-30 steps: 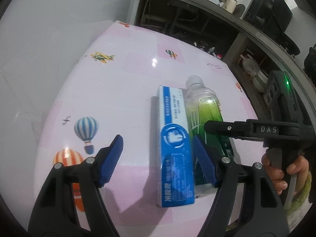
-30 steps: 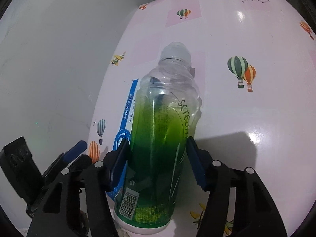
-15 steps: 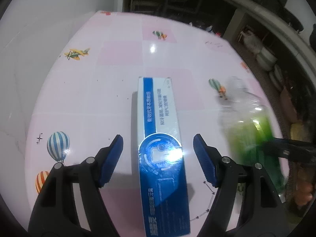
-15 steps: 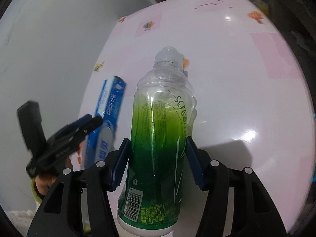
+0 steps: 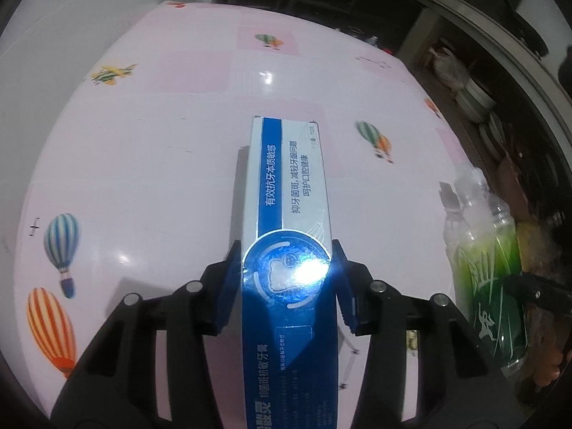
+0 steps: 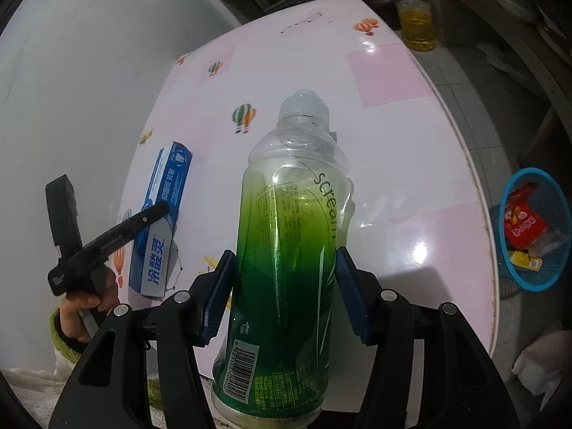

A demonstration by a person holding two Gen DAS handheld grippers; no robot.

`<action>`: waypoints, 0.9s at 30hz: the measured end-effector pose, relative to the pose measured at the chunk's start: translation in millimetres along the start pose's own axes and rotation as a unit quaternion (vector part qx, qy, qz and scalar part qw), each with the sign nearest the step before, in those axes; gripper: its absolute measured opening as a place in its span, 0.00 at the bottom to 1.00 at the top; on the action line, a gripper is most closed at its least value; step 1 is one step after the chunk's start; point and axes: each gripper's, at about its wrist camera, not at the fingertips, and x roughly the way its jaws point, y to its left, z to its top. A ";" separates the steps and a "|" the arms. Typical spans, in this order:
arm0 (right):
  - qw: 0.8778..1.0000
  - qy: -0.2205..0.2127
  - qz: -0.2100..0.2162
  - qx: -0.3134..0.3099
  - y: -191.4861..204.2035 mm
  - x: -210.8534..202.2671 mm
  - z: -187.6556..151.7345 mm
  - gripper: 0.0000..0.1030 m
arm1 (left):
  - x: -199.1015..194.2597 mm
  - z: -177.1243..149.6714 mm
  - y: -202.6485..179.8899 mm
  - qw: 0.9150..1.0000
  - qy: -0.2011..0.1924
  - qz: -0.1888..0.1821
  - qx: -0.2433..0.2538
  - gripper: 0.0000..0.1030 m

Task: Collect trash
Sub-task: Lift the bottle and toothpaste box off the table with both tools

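Note:
My left gripper (image 5: pixel 286 279) is shut on a long blue and white toothpaste box (image 5: pixel 289 214) and holds it above the pink table (image 5: pixel 161 143). The box also shows in the right wrist view (image 6: pixel 164 214), with the left gripper (image 6: pixel 107 239) on it. My right gripper (image 6: pixel 284 282) is shut on a clear bottle with a green label (image 6: pixel 289 243), held off the table. The bottle shows at the right edge of the left wrist view (image 5: pixel 482 271).
A blue basket (image 6: pixel 532 228) with snack wrappers stands on the floor right of the table (image 6: pixel 393 71). A bottle of yellow oil (image 6: pixel 416 21) stands beyond the table's far edge. A white wall runs along the left. Dark shelving (image 5: pixel 482 71) lies behind the table.
My left gripper has closed on the toothpaste box and lifted it. My right gripper has carried the bottle up and to the right, away from the box.

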 end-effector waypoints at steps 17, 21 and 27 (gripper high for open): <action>1.000 0.027 -0.010 0.003 -0.4 33.5 19.5 0.58 | 9.1 -8.1 -56.1 0.999 0.003 -0.005 0.054 0.44; 1.000 0.025 -0.008 0.003 -3.7 32.1 16.8 0.58 | 10.3 -8.2 -58.0 0.998 0.007 0.002 0.057 0.44; 1.000 0.022 -0.012 0.004 -7.1 29.1 13.4 0.58 | 17.7 -5.8 -60.1 0.998 0.013 0.006 0.062 0.44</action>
